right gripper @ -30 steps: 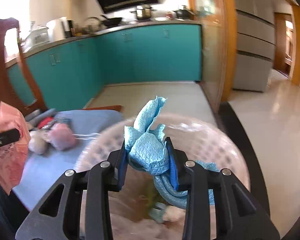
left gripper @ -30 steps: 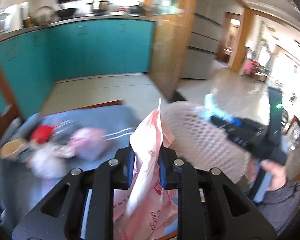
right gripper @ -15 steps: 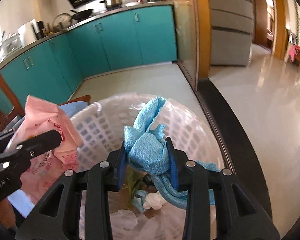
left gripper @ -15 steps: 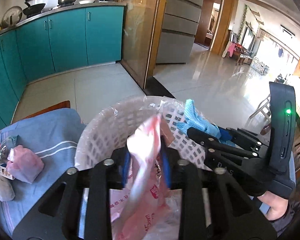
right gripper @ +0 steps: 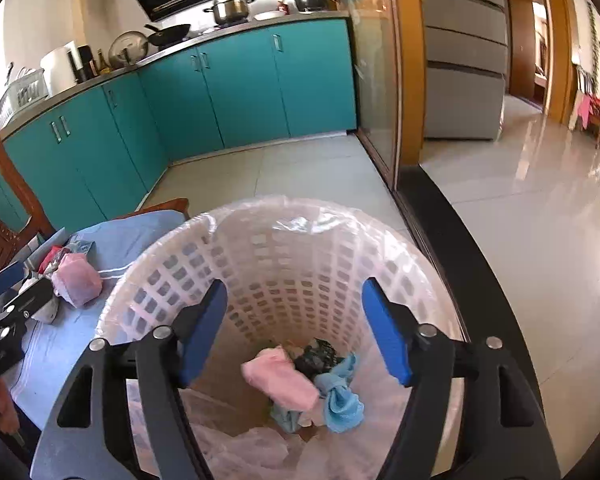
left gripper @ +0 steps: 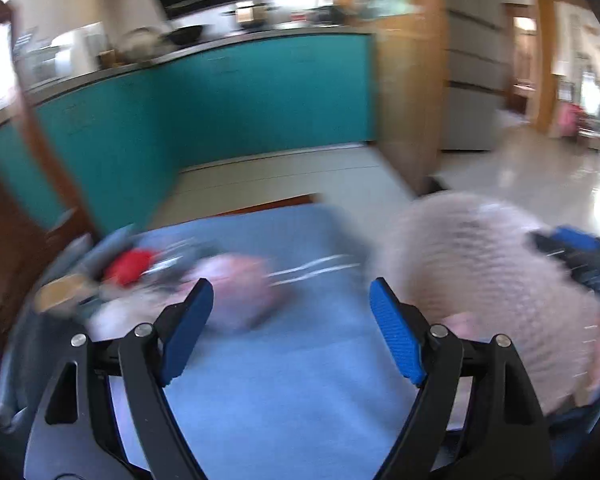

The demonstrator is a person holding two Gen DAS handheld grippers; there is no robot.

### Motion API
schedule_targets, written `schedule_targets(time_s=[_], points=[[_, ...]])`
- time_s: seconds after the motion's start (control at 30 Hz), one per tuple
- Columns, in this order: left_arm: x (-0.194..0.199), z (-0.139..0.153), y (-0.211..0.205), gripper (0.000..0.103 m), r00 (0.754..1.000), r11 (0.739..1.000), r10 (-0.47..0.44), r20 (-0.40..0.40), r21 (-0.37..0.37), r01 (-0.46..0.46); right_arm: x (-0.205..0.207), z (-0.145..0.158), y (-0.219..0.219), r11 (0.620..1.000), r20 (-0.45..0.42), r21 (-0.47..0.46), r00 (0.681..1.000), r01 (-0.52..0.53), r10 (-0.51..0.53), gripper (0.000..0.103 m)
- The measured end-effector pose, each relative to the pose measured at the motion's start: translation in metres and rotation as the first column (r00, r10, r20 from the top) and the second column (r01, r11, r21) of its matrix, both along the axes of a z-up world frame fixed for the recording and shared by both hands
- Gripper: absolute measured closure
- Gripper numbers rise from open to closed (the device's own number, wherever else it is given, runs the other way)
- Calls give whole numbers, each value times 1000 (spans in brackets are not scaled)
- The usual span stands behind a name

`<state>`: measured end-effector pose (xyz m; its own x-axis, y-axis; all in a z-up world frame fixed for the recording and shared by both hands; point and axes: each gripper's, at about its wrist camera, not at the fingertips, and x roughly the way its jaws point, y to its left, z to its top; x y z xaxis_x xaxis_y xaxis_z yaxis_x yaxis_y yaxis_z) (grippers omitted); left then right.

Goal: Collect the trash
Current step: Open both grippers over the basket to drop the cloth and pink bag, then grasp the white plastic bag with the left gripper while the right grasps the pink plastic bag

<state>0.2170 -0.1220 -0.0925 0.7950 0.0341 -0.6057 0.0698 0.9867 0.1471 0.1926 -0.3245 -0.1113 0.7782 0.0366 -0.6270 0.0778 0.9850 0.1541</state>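
Observation:
My right gripper (right gripper: 294, 284) hangs over the white lattice basket (right gripper: 284, 248), which is lined with a clear bag. Its jaws are opening, with nothing between them. On the basket's bottom lie a pink plastic bag (right gripper: 280, 380) and a blue cloth (right gripper: 342, 400). My left gripper (left gripper: 290, 286) is over the blue tablecloth (left gripper: 284, 380); its jaws are opening too and hold nothing. Ahead of it to the left is a blurred trash pile with a pink crumpled wad (left gripper: 240, 288) and a red piece (left gripper: 130, 266). The same pink wad (right gripper: 78, 280) shows in the right wrist view.
The basket (left gripper: 480, 280) stands at the cloth's right end, close to my left gripper. Teal kitchen cabinets (right gripper: 220, 92) and a tiled floor (right gripper: 284, 172) lie beyond. A brown wooden chair back (right gripper: 4, 184) rises at the far left.
Both grippers opened. The pink bag and the blue cloth dropped into the basket. My left gripper swung left from above the basket to over the tablecloth.

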Motion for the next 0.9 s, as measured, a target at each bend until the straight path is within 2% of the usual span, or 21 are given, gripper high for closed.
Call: schedule_targets(time_s=[0.13, 0.2, 0.27, 0.33, 0.4, 0.47, 0.5, 0.53, 0.63, 0.73, 0.8, 0.87, 0.9], points=[[5, -8, 63, 18, 985, 985, 171, -29, 6, -171, 1, 10, 31, 997, 57, -20, 995, -75, 76, 31], [10, -12, 94, 13, 962, 963, 270, -45, -14, -270, 3, 16, 50, 988, 81, 23, 985, -154, 151, 30], [19, -17, 113, 10, 940, 939, 340, -26, -40, -341, 6, 21, 73, 957, 112, 98, 959, -272, 261, 29], [33, -28, 127, 10, 920, 921, 386, -59, -22, -388, 11, 26, 101, 923, 137, 126, 928, -363, 347, 27], [42, -37, 136, 13, 923, 926, 372, -101, -27, -377, 21, 29, 132, 899, 139, 110, 902, -425, 409, 26], [46, -45, 138, 36, 928, 935, 344, -143, -35, -352, 38, 31, 160, 879, 130, 107, 883, -465, 451, 26], [45, -50, 138, 43, 931, 941, 327, -161, -37, -337, 53, 30, 175, 870, 119, 121, 877, -478, 466, 26], [43, -54, 139, 55, 933, 944, 317, -170, -42, -328, 65, 28, 186, 866, 106, 136, 876, -481, 470, 26], [32, -59, 143, 71, 945, 954, 274, -178, -77, -291, 105, 7, 218, 870, 27, 179, 886, -460, 463, 26], [17, -58, 147, 76, 956, 962, 230, -180, -107, -251, 126, -19, 239, 895, -75, 133, 896, -426, 438, 26], [3, -56, 153, 76, 960, 963, 213, -183, -128, -238, 131, -33, 242, 892, -111, 152, 889, -426, 444, 27], [-11, -53, 158, 76, 962, 962, 198, -190, -150, -228, 133, -38, 242, 875, -135, 192, 871, -444, 472, 42], [-15, -51, 159, 76, 962, 962, 189, -195, -159, -221, 131, -38, 242, 873, -135, 191, 868, -450, 477, 42]])
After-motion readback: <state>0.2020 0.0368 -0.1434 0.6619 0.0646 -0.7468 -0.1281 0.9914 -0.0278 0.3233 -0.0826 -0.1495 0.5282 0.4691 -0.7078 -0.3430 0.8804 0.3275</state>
